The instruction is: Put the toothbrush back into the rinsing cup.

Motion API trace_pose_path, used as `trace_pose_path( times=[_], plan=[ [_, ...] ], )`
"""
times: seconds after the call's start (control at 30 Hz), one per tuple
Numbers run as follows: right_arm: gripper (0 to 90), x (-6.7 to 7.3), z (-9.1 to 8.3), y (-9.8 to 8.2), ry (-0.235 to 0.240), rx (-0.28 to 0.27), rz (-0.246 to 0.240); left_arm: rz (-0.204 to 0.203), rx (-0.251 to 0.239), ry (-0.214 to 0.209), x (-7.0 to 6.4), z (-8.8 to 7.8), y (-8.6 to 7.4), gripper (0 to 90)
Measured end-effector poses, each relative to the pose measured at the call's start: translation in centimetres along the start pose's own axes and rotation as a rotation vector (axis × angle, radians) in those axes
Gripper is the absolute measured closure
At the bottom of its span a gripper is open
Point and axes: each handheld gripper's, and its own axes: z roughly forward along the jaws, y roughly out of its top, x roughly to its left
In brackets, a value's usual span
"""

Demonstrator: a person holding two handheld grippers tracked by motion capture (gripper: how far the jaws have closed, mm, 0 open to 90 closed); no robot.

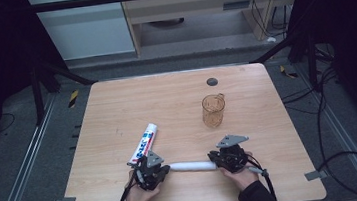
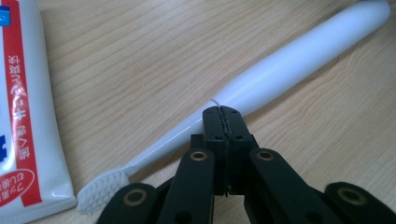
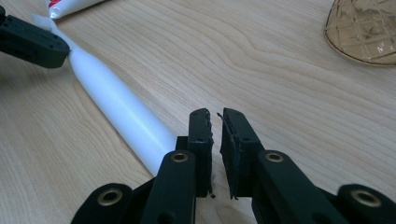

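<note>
A white toothbrush (image 1: 191,166) lies flat on the wooden table (image 1: 117,107) between my two grippers. Its bristles (image 2: 100,189) point at the left gripper (image 1: 159,169). That gripper (image 2: 223,112) is shut, its tips over the brush's thin neck (image 2: 168,140), with nothing between the jaws. A white, red and blue toothpaste tube (image 1: 143,143) (image 2: 23,116) lies just left of the bristles. My right gripper (image 1: 217,156) (image 3: 216,114) stands open by a narrow gap, empty, with the handle's end (image 3: 116,105) beside its left jaw. The left gripper (image 3: 32,42) sits at the handle's far end.
An amber patterned glass cup (image 1: 213,110) (image 3: 364,28) stands upright on the right half of the table. A small dark round spot (image 1: 211,81) sits beyond it near the back edge. Both hands rest near the front edge.
</note>
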Motion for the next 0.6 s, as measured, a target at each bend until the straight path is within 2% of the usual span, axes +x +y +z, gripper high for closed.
trace_pose_path(
  times=[0.37,0.6],
  plan=[
    [81.6,0.0,-0.8,-0.8,0.013,0.0,0.017,0.026,0.001,0.008,-0.3,1.5,1.3,89.6],
    [81.2,-0.3,-1.8,-1.2,0.002,-0.007,0.027,0.03,-0.005,0.012,-0.4,2.3,1.9,89.6]
  ],
)
